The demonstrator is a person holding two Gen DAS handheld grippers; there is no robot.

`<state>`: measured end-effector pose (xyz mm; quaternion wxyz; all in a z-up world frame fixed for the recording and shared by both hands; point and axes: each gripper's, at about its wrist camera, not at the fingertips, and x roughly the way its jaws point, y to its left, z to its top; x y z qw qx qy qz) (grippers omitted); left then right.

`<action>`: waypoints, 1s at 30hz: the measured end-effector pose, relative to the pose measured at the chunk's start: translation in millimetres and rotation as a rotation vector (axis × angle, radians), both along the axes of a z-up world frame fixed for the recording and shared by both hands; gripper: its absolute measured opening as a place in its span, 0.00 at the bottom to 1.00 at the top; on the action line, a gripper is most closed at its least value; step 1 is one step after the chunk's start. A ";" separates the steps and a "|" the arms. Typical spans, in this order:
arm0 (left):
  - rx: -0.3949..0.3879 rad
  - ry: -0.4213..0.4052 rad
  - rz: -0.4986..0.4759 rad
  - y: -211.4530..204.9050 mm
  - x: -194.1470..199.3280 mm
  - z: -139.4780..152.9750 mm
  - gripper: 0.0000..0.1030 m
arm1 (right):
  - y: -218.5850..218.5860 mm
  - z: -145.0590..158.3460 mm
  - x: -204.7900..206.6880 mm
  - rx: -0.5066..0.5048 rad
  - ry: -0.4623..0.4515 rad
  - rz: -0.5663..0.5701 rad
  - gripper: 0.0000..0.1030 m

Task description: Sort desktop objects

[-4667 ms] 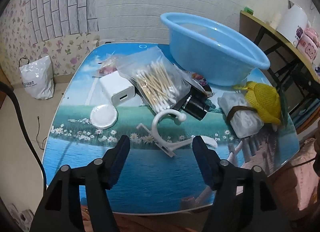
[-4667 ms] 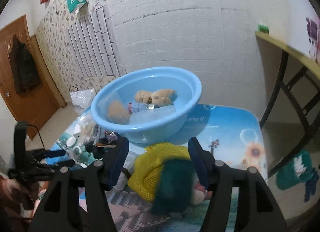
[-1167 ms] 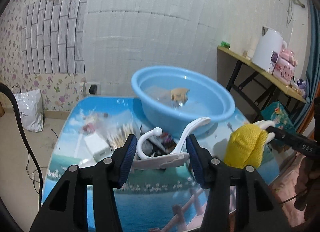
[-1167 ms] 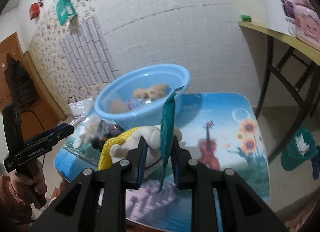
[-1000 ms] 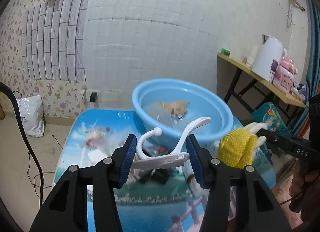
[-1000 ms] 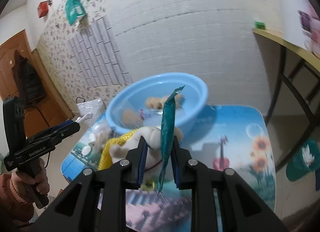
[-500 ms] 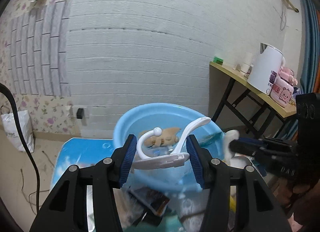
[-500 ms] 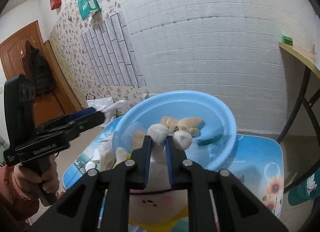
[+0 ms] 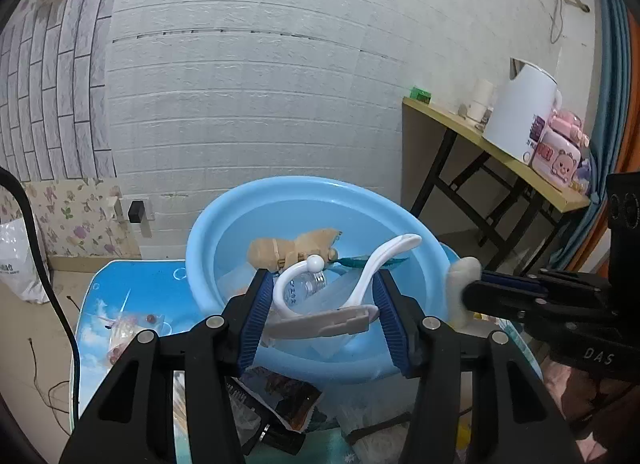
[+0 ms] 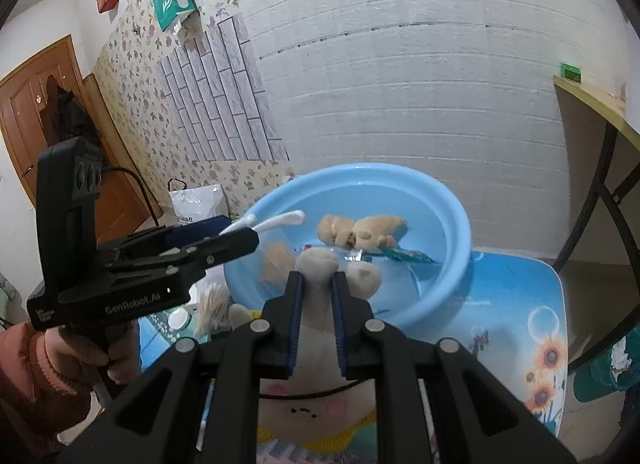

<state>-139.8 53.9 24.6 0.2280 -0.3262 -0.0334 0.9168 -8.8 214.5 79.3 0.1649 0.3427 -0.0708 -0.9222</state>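
Observation:
My left gripper (image 9: 320, 296) is shut on a white plastic hook (image 9: 344, 292) and holds it over the near rim of the blue basin (image 9: 224, 208); it also shows at the left in the right wrist view (image 10: 240, 232). My right gripper (image 10: 316, 284) is shut on the ear of a white plush toy (image 10: 316, 264) in yellow knit clothing, held just before the basin (image 10: 452, 204). The basin holds a tan plush toy (image 10: 360, 232), a clear bottle (image 9: 304, 284) and a teal packet (image 10: 404, 254). The right gripper enters the left wrist view from the right (image 9: 472, 288).
The picture-printed table (image 10: 516, 304) carries a bag of cotton swabs (image 10: 212, 304), a small white lid (image 10: 178, 320), a pink-beaded packet (image 9: 132, 324) and dark packets (image 9: 276, 392). A side table with a white kettle (image 9: 516, 112) stands at the right. A white bag (image 10: 196, 200) lies on the floor.
Both grippers have lifted their loads from the table and carried them toward the basin. The teal packet that hung at the right gripper now lies in the basin.

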 end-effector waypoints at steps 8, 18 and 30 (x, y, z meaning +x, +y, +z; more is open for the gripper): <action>-0.029 0.014 -0.005 12.1 5.8 6.7 0.83 | 11.5 1.9 11.2 0.021 -0.040 -0.029 0.24; -0.063 -0.007 0.062 -13.1 29.1 0.1 0.88 | 48.2 10.0 18.0 -0.020 -0.015 -0.155 0.25; -0.068 -0.115 0.217 -72.2 61.4 -42.8 0.89 | 45.1 -41.8 39.8 -0.028 -0.136 -0.193 0.25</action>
